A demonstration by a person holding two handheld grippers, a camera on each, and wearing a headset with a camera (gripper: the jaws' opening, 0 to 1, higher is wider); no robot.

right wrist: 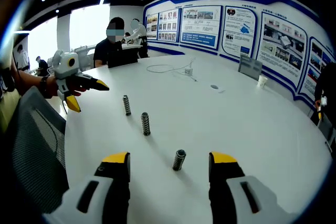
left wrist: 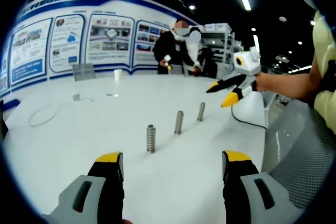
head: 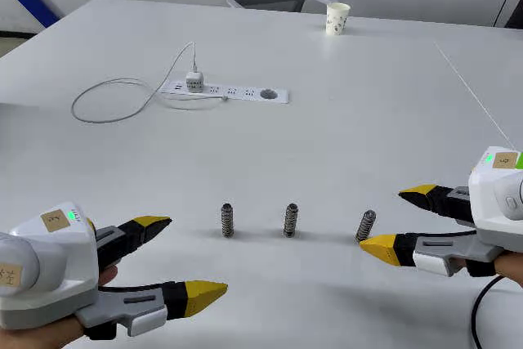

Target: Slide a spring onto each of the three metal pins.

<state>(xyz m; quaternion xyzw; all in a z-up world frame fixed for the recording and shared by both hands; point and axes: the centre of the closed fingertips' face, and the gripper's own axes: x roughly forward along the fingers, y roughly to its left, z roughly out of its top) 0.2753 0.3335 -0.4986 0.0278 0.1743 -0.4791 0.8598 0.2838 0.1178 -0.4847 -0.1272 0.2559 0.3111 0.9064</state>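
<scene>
Springs of grey coiled metal stand three in a row on the white bench, presumably already mounted; the right-hand spring leans. The left gripper and right gripper both hold their yellow-tipped jaws apart, empty. With the right gripper's lower jaw near that leaning spring, a stray nudge could topple it.

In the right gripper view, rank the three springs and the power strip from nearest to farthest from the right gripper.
From the right gripper:
1. Leaning spring, just ahead, between its open jaws.
2. Middle spring, further up and left.
3. Far spring, at the end of the row.
4. Power strip, well beyond the springs, far back on the table.
</scene>
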